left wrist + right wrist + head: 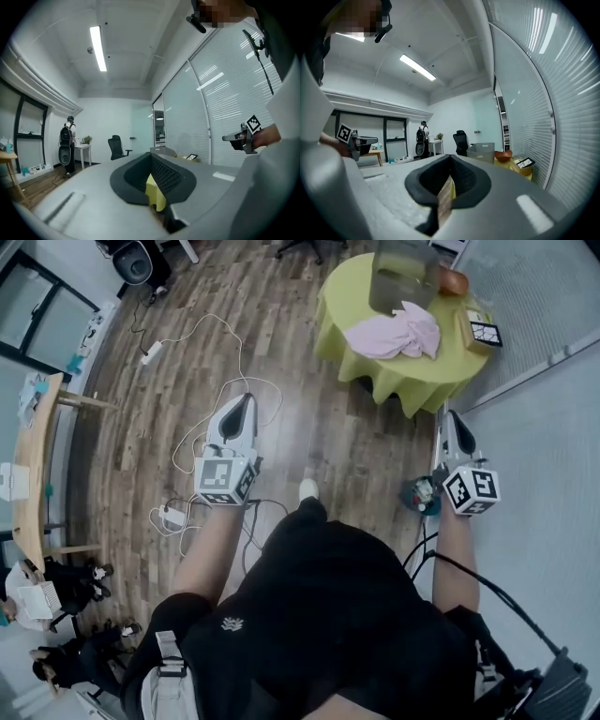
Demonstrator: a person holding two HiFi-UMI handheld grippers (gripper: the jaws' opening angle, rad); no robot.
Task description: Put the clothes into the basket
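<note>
Person (328, 615), wood floor (309, 418) — clothes (398, 334), yellow table (394, 379)

This is an office. A round table under a yellow-green cloth (394, 381) stands on a brown wood-plank floor (328, 446). Just beside the table runs a glass partition wall with white slatted blinds (534, 296). Across the room from the table are a black swivel office chair (116, 146) and a small white desk (80, 147), under a long ceiling strip light (98, 48).

Soft pink cloth (394, 334) on matt yellow-green tablecloth (412, 382), translucent plastic basket (398, 282), glossy wood-plank floor (319, 427).
</note>
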